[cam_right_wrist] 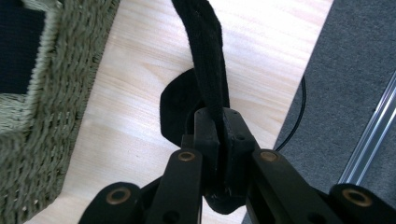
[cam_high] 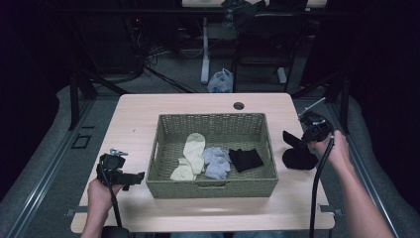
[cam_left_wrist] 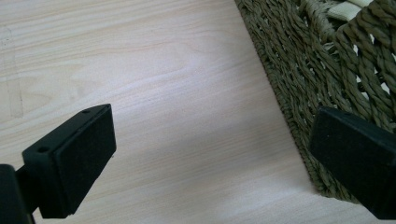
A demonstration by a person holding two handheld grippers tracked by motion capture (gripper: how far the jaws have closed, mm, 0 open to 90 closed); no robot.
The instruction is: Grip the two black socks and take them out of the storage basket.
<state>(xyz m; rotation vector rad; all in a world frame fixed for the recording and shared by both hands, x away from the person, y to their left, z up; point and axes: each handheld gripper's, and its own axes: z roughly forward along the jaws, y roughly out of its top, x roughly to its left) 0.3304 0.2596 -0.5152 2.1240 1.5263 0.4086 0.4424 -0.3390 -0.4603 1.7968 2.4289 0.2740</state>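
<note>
A woven basket stands mid-table and holds a cream sock, a grey sock and a black sock. To the right of it my right gripper is shut on another black sock, whose lower part lies bunched on the table. In the right gripper view the jaws pinch that black sock, with the basket to the left. My left gripper rests by the basket's front left corner. It stands open over bare wood, and the basket wall is beside one pad.
The wooden table has a cable hole at its far edge. Its right edge is close to the right hand, with grey floor beyond. A white plastic bag lies on the floor behind the table, among desk legs.
</note>
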